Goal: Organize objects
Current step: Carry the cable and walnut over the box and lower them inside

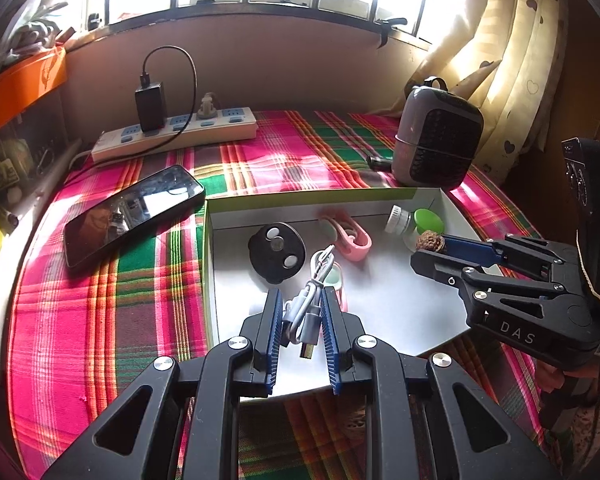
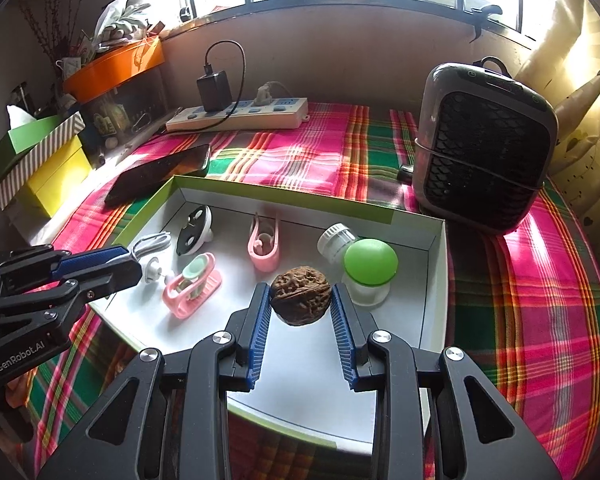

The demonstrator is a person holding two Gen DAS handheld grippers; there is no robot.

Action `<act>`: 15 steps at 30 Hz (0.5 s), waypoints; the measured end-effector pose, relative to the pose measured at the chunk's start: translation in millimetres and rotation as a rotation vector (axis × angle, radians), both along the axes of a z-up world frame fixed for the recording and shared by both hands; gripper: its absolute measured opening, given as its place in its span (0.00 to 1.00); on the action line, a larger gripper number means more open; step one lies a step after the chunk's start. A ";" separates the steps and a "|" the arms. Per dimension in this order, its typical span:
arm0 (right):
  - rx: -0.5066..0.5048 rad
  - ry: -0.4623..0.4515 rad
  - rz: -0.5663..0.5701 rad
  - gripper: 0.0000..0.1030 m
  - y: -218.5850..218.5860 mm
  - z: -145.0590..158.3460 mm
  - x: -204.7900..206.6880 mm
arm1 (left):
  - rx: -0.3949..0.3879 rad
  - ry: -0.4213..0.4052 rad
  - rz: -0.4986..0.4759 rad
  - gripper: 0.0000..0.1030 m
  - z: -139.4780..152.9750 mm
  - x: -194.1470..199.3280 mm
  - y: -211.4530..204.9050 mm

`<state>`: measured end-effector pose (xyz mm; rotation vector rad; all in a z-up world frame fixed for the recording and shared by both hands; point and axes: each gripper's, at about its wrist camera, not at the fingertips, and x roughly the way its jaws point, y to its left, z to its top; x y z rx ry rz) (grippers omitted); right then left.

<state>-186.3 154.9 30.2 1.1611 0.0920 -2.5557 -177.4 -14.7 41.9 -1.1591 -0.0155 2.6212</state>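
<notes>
A shallow white box with green rims [image 1: 210, 264] [image 2: 436, 280] lies on the plaid cloth. My left gripper [image 1: 300, 300] [image 2: 134, 262] is shut on a bundled grey USB cable [image 1: 310, 304] [image 2: 150, 244] and hangs over the box's near left part. My right gripper [image 2: 300, 292] [image 1: 426, 250] is shut on a brown walnut [image 2: 301, 294] [image 1: 430, 241] above the box's right side. Inside the box lie a black round disc [image 1: 276, 250] [image 2: 194, 232], two pink clips [image 1: 350, 234] [image 2: 264, 246] [image 2: 192, 286], a white-capped bottle [image 1: 400, 220] [image 2: 336, 240] and a green-lidded jar [image 1: 428, 222] [image 2: 370, 270].
A black phone [image 1: 132, 212] [image 2: 160, 174] lies left of the box. A power strip [image 1: 172, 136] [image 2: 240, 116] with a black charger sits at the back wall. A grey heater [image 1: 436, 136] [image 2: 484, 148] stands at the back right. Boxes [image 2: 40, 160] crowd the left side.
</notes>
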 end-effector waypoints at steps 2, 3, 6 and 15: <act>0.005 -0.003 0.003 0.31 -1.8 -1.3 -4.0 | 0.000 0.002 0.001 0.17 -0.7 -2.8 0.4; 0.009 -0.005 0.003 0.31 -2.6 -2.2 -6.2 | -0.005 0.001 0.001 0.17 -1.5 -4.3 0.9; 0.022 -0.013 0.004 0.31 -5.6 -5.2 -12.6 | -0.014 -0.012 0.006 0.17 -5.5 -10.5 1.3; 0.066 -0.014 0.010 0.31 -10.3 -12.7 -20.6 | -0.032 -0.016 0.009 0.17 -10.3 -20.1 3.7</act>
